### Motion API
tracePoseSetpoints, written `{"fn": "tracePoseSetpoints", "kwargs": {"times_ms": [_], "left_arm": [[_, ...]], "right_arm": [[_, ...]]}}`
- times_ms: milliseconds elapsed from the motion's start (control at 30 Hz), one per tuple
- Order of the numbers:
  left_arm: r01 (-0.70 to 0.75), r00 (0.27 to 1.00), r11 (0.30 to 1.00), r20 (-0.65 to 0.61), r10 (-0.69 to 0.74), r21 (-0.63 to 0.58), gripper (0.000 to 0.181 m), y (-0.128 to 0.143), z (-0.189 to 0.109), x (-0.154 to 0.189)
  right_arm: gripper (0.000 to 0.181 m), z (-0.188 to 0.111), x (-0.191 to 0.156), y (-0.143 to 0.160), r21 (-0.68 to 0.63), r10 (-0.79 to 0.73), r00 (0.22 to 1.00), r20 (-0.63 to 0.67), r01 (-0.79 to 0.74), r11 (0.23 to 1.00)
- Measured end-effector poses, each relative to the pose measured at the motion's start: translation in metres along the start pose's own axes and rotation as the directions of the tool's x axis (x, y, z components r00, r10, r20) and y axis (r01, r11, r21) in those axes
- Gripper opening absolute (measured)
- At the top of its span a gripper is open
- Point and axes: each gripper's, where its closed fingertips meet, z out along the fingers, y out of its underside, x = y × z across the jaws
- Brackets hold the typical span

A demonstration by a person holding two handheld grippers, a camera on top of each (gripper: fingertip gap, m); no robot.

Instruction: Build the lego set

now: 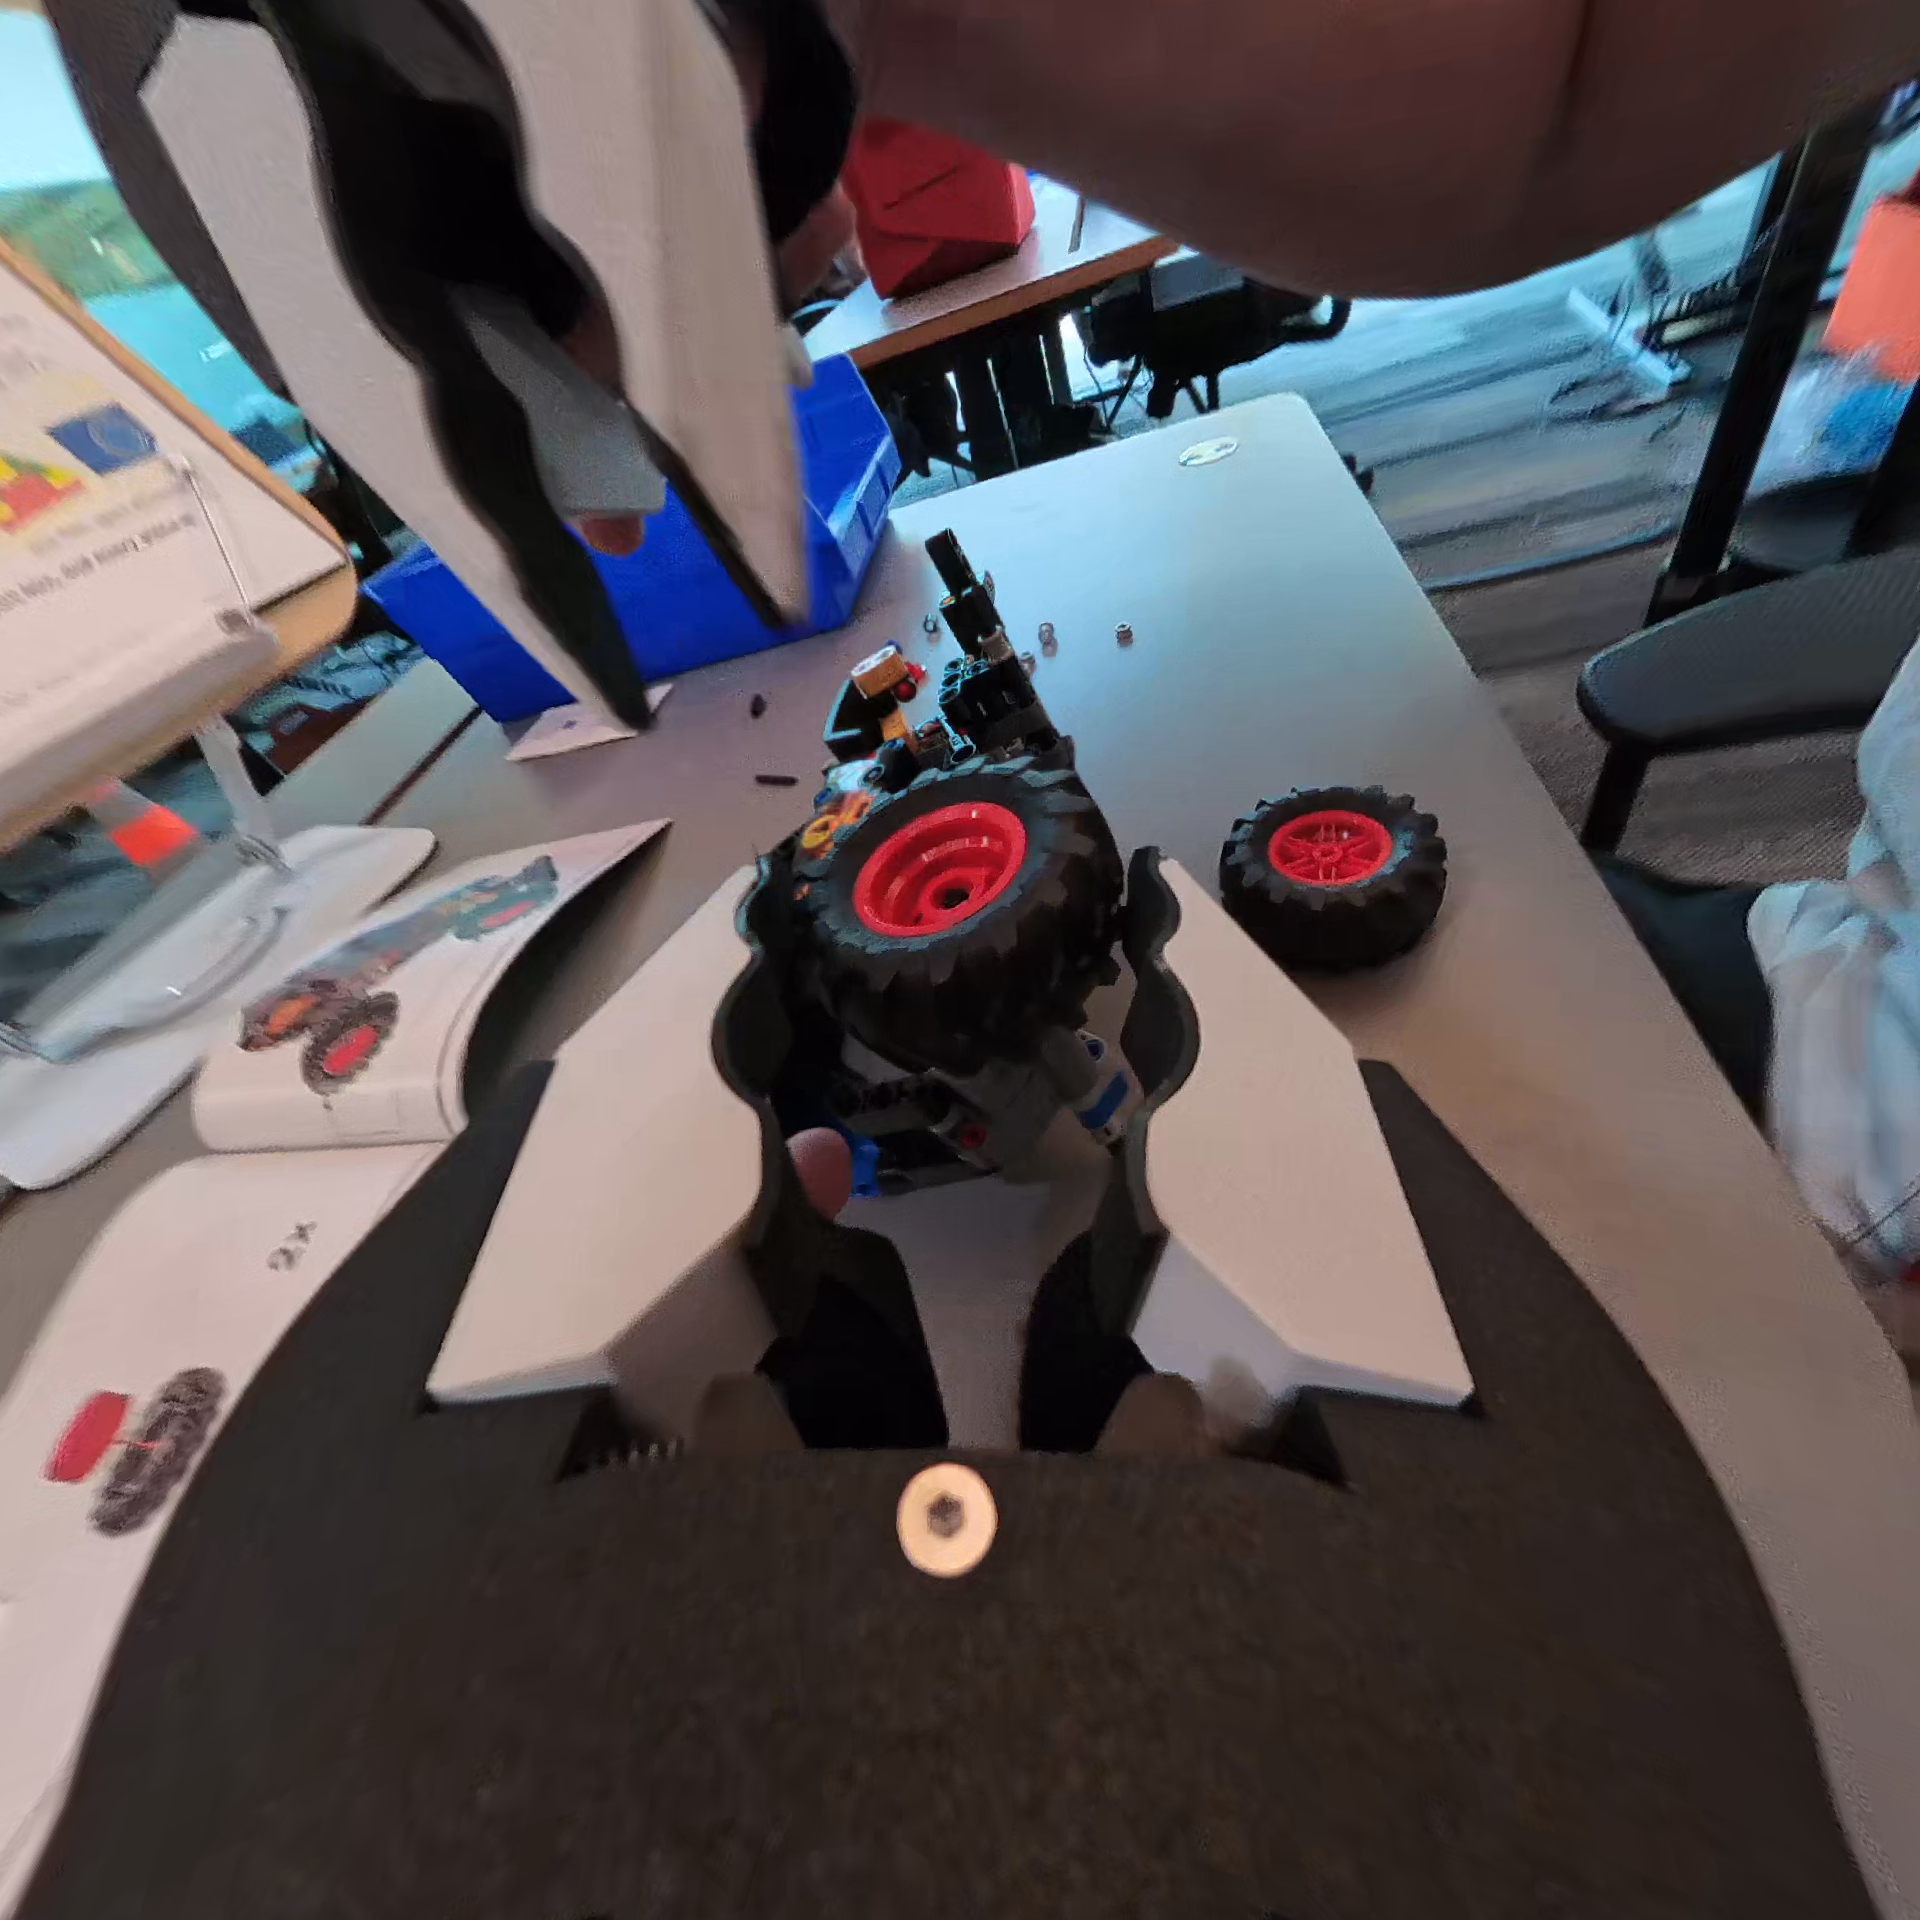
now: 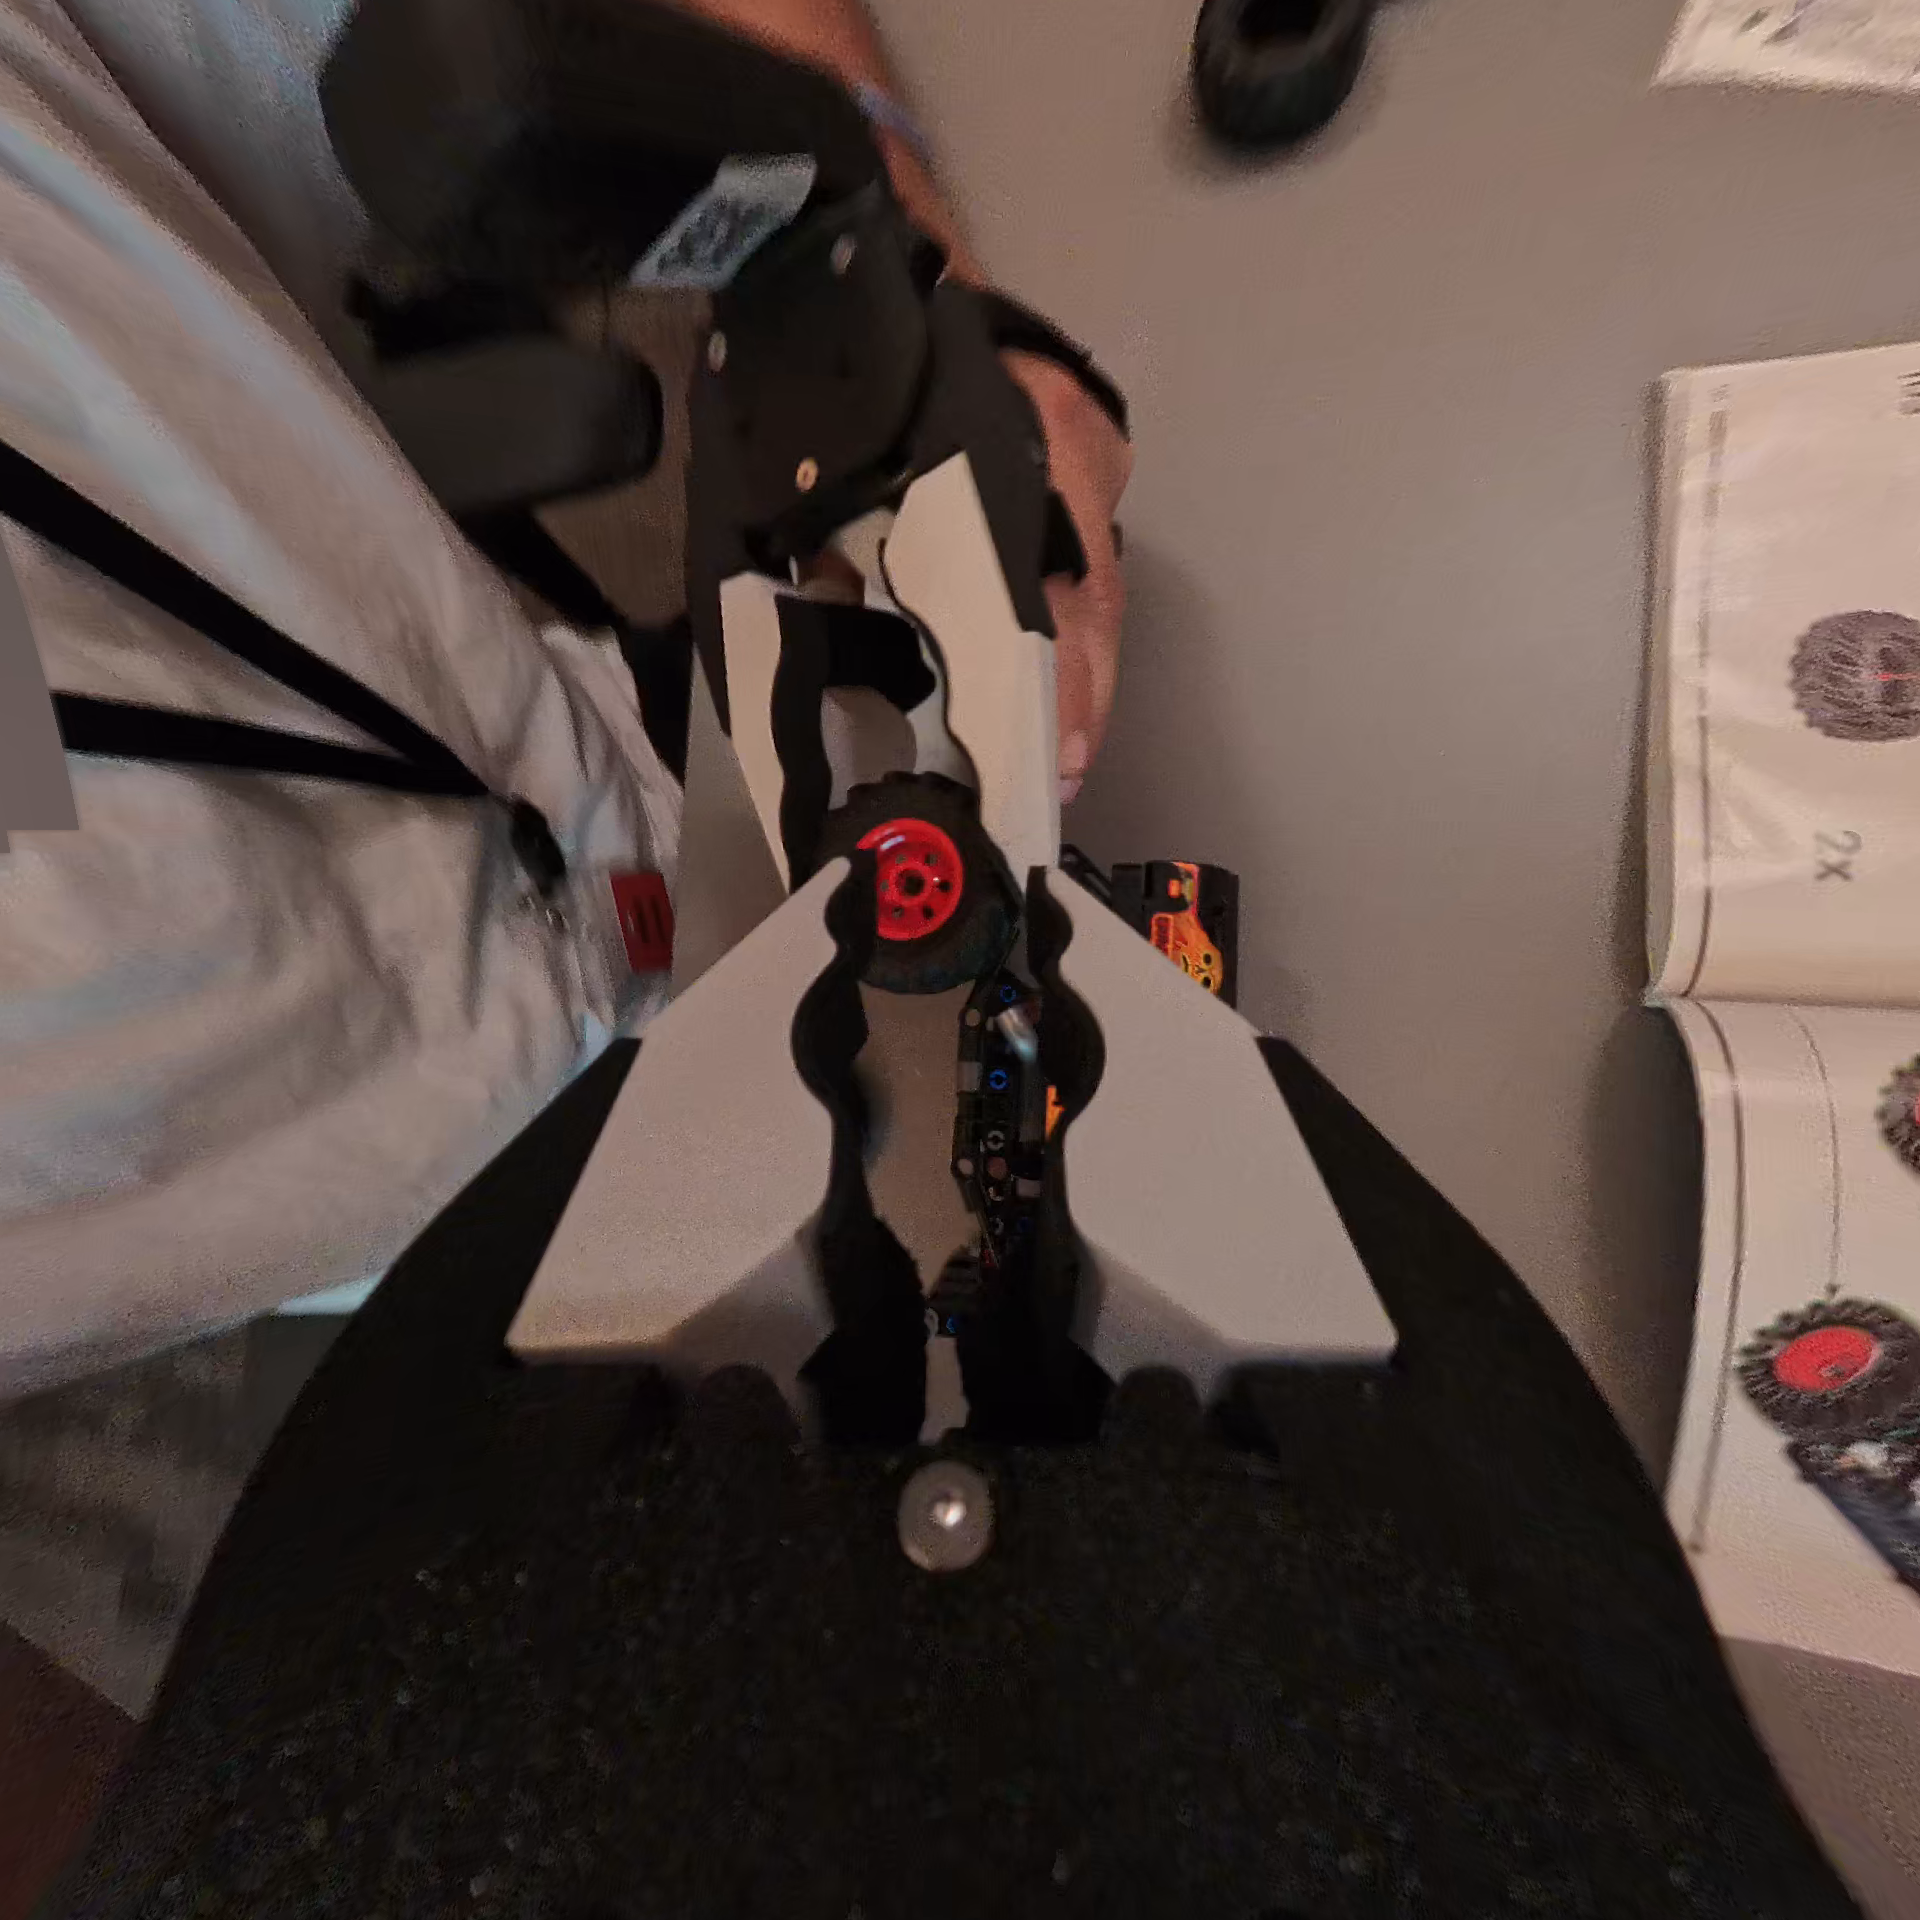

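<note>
- Two grippers are on one model: the left gripper (image 1: 940,997) is clamped round a mounted wheel (image 1: 940,883) of the truck (image 1: 935,935), near the table's middle.
- In the right wrist view, the right gripper (image 2: 940,894) is seen with the chassis (image 2: 997,1122) lying between its fingers; whether the fingers press on it or merely flank it cannot be told (a gap shows on the left side).
- A fingertip (image 1: 821,1169) is seen at the left gripper's inner edge, touching the truck's near end.
- As for progress, most of the chassis appears built and at least one red-hubbed wheel is fitted; a loose wheel (image 1: 1333,873) lies on the table (image 1: 1247,582) just right of the truck, so it is judged still to be mounted.
- Small pins (image 1: 774,779) and bushes (image 1: 1049,634) remain scattered on the far side, and the booklet (image 1: 395,997) lies open at a wheel step to the left.
- The truck's long axis is judged to run near to far, rising away from the left camera, with the held wheel's hub turned up toward that camera.
- A blue bin (image 1: 675,603) stands far left.
</note>
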Motion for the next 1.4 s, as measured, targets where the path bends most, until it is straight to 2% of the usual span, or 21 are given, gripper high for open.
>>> {"fn": "tracePoseSetpoints", "kwargs": {"times_ms": [67, 133, 233, 333, 400, 500, 600, 700, 767, 833, 900, 1000, 1100, 1167, 1200, 1300, 1400], "left_arm": [[-0.158, 0.986, 0.987, 0.047, 0.158, -0.020, 0.063, -0.001, -0.002, 0.003], [-0.304, 0.947, 0.951, 0.085, 0.309, -0.061, 0.062, 0.001, -0.002, 0.004], [-0.484, 0.862, 0.868, 0.111, 0.495, -0.113, 0.062, 0.005, -0.003, 0.009], [-0.611, 0.763, 0.773, 0.132, 0.633, -0.173, 0.062, 0.014, -0.001, 0.010], [-0.637, 0.735, 0.746, 0.138, 0.663, -0.193, 0.062, 0.018, 0.001, 0.008], [-0.631, 0.730, 0.747, 0.163, 0.663, -0.210, 0.062, 0.021, 0.001, 0.001], [-0.626, 0.715, 0.738, 0.191, 0.673, -0.252, 0.063, 0.030, 0.001, -0.010], [-0.627, 0.687, 0.714, 0.211, 0.696, -0.312, 0.063, 0.042, -0.003, -0.021], [-0.591, 0.706, 0.732, 0.223, 0.672, -0.338, 0.062, 0.049, -0.008, -0.030], [-0.523, 0.757, 0.782, 0.236, 0.609, -0.340, 0.062, 0.055, -0.013, -0.041], [-0.426, 0.819, 0.841, 0.253, 0.515, -0.333, 0.062, 0.060, -0.014, -0.051], [-0.264, 0.890, 0.901, 0.272, 0.365, -0.345, 0.062, 0.070, -0.015, -0.064], [-0.146, 0.926, 0.921, 0.278, 0.256, -0.362, 0.062, 0.077, -0.018, -0.073], [-0.085, 0.942, 0.922, 0.271, 0.198, -0.377, 0.061, 0.082, -0.019, -0.075], [-0.067, 0.945, 0.920, 0.271, 0.183, -0.386, 0.061, 0.084, -0.019, -0.076], [-0.049, 0.951, 0.912, 0.259, 0.167, -0.408, 0.062, 0.089, -0.019, -0.076], [-0.043, 0.957, 0.903, 0.241, 0.159, -0.428, 0.062, 0.093, -0.020, -0.074]], "right_arm": [[0.036, -0.017, 0.006, 0.011, 0.160, 0.067, 0.996, -0.054, -0.057, 0.986], [0.044, -0.031, 0.023, 0.035, 0.275, 0.132, 0.978, -0.159, -0.085, 0.958], [0.065, -0.043, 0.035, 0.066, 0.442, 0.274, 0.952, -0.133, -0.191, 0.877], [0.078, -0.039, 0.031, 0.083, 0.492, 0.318, 0.946, -0.059, -0.250, 0.834], [0.089, -0.028, 0.027, 0.089, 0.445, 0.309, 0.945, -0.103, -0.234, 0.864], [0.089, -0.016, 0.020, 0.084, 0.406, 0.282, 0.931, -0.231, -0.171, 0.897], [0.083, -0.010, 0.021, 0.077, 0.407, 0.293, 0.863, -0.412, -0.113, 0.906], [0.083, 0.001, 0.016, 0.090, 0.354, 0.297, 0.800, -0.522, -0.114, 0.928], [0.083, 0.000, 0.014, 0.102, 0.358, 0.310, 0.750, -0.585, -0.105, 0.928], [0.085, 0.001, 0.005, 0.103, 0.435, 0.325, 0.761, -0.561, -0.063, 0.898], [0.078, 0.001, 0.000, 0.103, 0.530, 0.362, 0.777, -0.515, -0.043, 0.847], [0.076, 0.005, -0.005, 0.100, 0.572, 0.346, 0.800, -0.490, -0.004, 0.820], [0.071, -0.001, -0.002, 0.099, 0.535, 0.279, 0.745, -0.606, 0.122, 0.836], [0.055, -0.012, 0.008, 0.108, 0.527, 0.297, 0.671, -0.679, 0.165, 0.833], [0.050, -0.013, 0.011, 0.112, 0.527, 0.299, 0.661, -0.688, 0.172, 0.833], [0.052, -0.013, 0.023, 0.122, 0.531, 0.323, 0.627, -0.709, 0.173, 0.830], [0.052, -0.021, 0.022, 0.118, 0.536, 0.321, 0.600, -0.733, 0.219, 0.815]]}}
